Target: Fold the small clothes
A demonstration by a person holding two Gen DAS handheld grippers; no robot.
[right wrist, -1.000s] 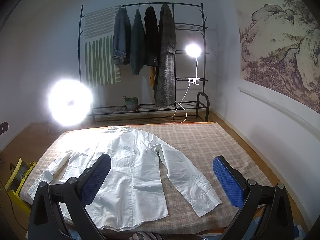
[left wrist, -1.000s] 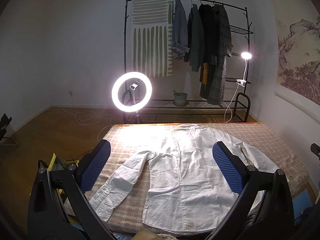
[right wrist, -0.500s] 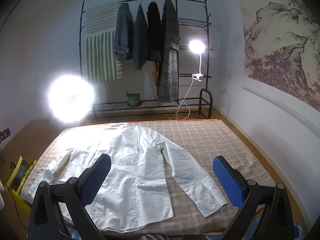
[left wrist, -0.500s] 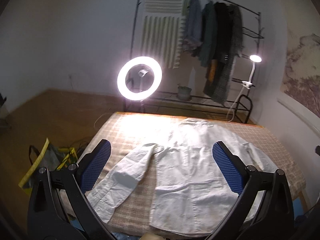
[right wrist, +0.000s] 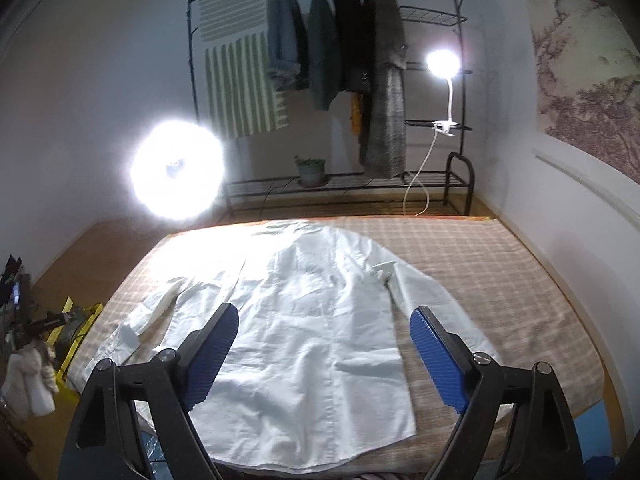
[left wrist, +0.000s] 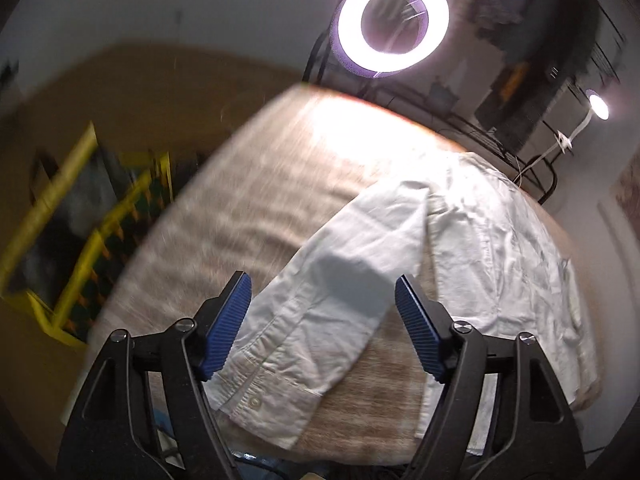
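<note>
I see a white shirt (right wrist: 304,320) spread flat, back up, on a checked beige mat (right wrist: 500,272) with a coarse woven look; the cloth is crisp cotton, lightly creased. From my left gripper (left wrist: 322,322) I look down at one long sleeve (left wrist: 320,312), angled away from the body, its buttoned cuff (left wrist: 264,396) near the mat's close edge. The ribbed blue pads (left wrist: 230,322) stand apart on either side of the sleeve, not touching it; these jaws have just been closing. My right gripper (right wrist: 322,354) hangs over the shirt's lower body, pads also apart and clear of the cloth, and its jaws have likewise just been narrowing. A round ring light (left wrist: 392,22) glows beyond the mat. A yellow-edged bag (left wrist: 76,232) sits on the wooden floor beside it; blur hides its contents.
</note>
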